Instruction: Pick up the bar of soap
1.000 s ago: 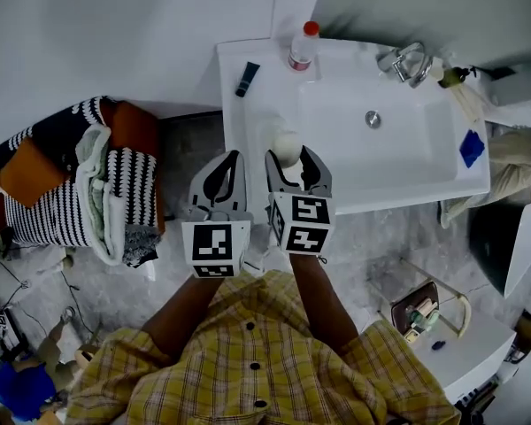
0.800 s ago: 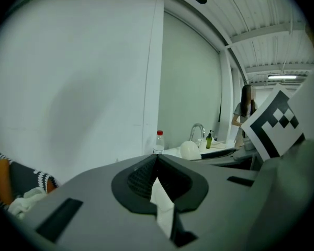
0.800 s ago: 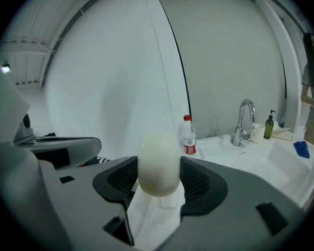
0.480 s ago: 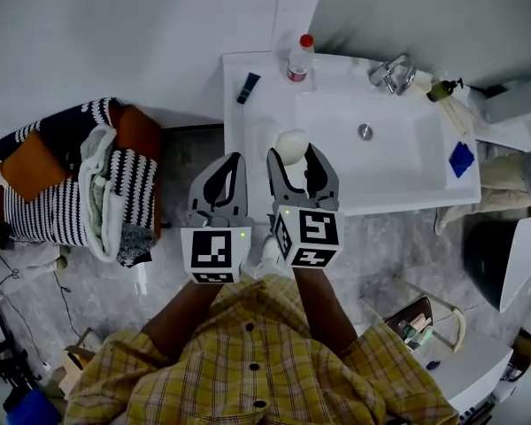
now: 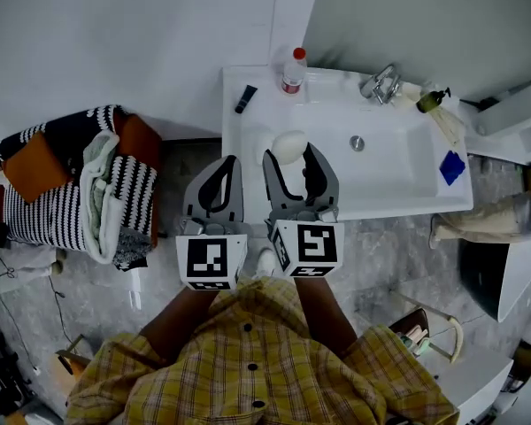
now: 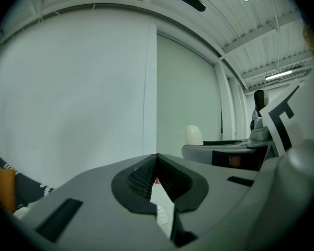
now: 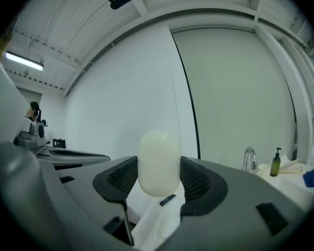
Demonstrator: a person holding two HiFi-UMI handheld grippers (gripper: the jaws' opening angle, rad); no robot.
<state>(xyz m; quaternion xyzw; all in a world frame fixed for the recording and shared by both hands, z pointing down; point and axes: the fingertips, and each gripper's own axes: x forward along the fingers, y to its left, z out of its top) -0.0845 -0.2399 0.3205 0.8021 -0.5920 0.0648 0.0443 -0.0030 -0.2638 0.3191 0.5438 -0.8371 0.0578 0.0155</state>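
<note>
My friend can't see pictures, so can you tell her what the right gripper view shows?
The right gripper holds a pale, oval bar of soap upright, squeezed between its two dark fingers. Behind it is a white wall, with a faucet and a small dark bottle at the lower right.

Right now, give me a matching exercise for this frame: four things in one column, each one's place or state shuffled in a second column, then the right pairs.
1. bar of soap
2. left gripper
3. red-capped bottle
4. blue item

A. back left corner of the sink
B. shut, nothing between its jaws
C. clamped in the right gripper
D. right end of the sink

Pairs: 1-C, 2-B, 3-A, 4-D.
</note>
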